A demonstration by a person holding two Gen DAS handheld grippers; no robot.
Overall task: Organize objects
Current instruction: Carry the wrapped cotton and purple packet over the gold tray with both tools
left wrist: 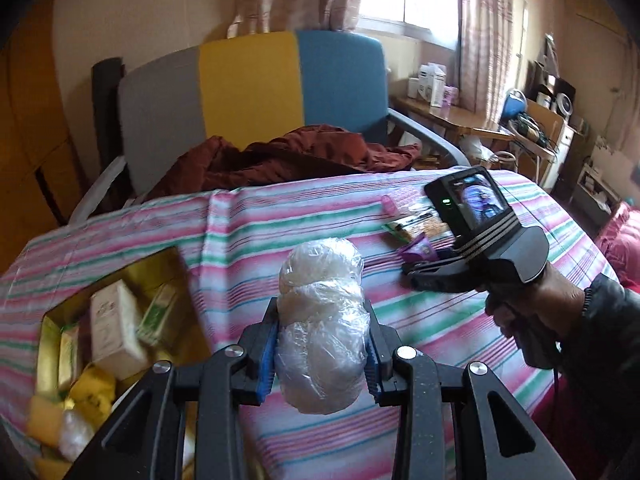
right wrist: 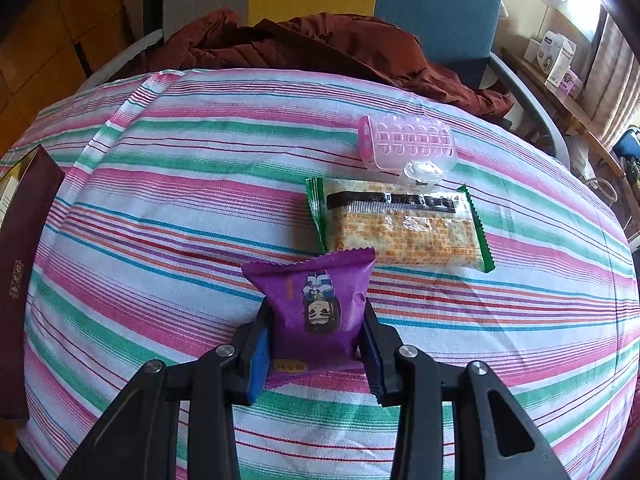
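My left gripper [left wrist: 322,346] is shut on a white bundle wrapped in clear plastic [left wrist: 322,320] and holds it above the striped tablecloth [left wrist: 280,216]. To its left is an open gold-lined box [left wrist: 52,336] with cartons and yellow packets inside. My right gripper [right wrist: 314,344] has its fingers on both sides of a purple snack packet [right wrist: 316,304] that lies on the cloth; the packet looks pinched. In the left wrist view the right gripper [left wrist: 420,268] sits low at the purple packet [left wrist: 418,249].
A clear cracker pack with green ends [right wrist: 400,224] and a pink plastic roller [right wrist: 406,144] lie beyond the purple packet. A dark red box lid [right wrist: 20,264] is at the left edge. A chair [left wrist: 256,92] with a maroon jacket [left wrist: 280,156] stands behind the table.
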